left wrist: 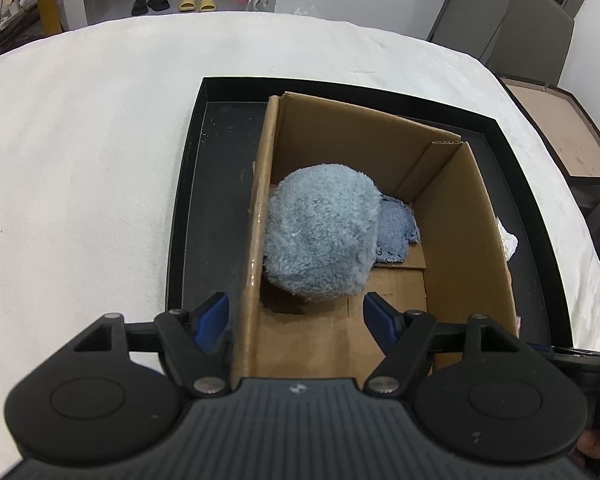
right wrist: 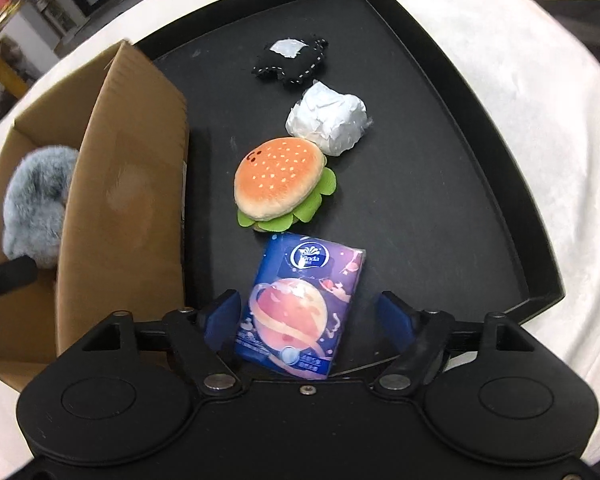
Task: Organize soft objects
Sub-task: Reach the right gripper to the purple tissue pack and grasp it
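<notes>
Soft objects lie in two places, as we see from the left wrist first: a fluffy blue plush [left wrist: 320, 236] sits inside the cardboard box [left wrist: 472, 216], against its left wall, partly over a blue knitted cloth [left wrist: 398, 228] on the box floor. The plush is roundish, so we cannot name a long axis for it. The box stands in a black tray [left wrist: 208, 208] on the white-covered tabletop [left wrist: 80, 160]. Our left hand-held gripper [left wrist: 296, 320] hovers with its jaws spread apart, straddling the box's left wall and holding nothing.

From the right wrist we see the tray floor beside the box. A blue tissue pack [right wrist: 300, 304] (printed with a ringed planet) lies flat, its long axis running away from the camera and leaning slightly right. Beyond it rest a burger plush [right wrist: 280, 184], a crumpled white paper ball [right wrist: 328, 120] and a black stitched plush [right wrist: 292, 60], in a line toward the far rim. Our right hand-held gripper [right wrist: 308, 320] has its jaws parted on either side of the pack's near end; whether the left pad touches the pack we cannot tell, and the right stands clear.
</notes>
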The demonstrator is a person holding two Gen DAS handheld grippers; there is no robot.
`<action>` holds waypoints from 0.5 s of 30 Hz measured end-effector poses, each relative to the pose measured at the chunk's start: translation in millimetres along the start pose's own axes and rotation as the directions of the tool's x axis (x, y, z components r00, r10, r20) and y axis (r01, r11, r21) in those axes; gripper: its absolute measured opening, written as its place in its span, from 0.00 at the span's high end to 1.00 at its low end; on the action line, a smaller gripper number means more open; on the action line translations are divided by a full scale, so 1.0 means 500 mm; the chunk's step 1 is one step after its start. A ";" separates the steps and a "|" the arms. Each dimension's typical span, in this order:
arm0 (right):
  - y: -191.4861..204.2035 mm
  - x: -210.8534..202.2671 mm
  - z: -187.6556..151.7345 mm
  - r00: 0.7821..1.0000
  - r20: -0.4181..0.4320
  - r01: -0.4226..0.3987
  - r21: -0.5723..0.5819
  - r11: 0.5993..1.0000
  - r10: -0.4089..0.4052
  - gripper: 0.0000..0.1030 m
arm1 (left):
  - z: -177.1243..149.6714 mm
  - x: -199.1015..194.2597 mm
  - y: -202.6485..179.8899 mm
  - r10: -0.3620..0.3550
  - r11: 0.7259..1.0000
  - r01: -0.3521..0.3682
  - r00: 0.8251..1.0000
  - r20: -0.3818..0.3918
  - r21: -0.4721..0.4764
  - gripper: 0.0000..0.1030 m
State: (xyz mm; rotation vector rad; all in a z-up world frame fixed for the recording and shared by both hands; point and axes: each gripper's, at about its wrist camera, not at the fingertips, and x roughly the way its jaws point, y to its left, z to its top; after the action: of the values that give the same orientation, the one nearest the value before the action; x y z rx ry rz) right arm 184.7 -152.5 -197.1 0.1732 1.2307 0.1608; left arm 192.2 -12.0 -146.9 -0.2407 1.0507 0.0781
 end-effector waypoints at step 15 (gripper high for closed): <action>-0.018 -0.046 0.007 0.998 0.045 0.042 -0.003 0.999 -0.041 0.50 | -0.001 -0.011 0.004 -0.006 1.000 0.006 1.000 0.016 -0.014 0.29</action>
State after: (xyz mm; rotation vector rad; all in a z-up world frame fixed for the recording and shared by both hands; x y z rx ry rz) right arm 180.6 -166.2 -176.9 0.1468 1.1884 0.1228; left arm 188.8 -10.1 -142.7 -0.2553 1.0335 0.0818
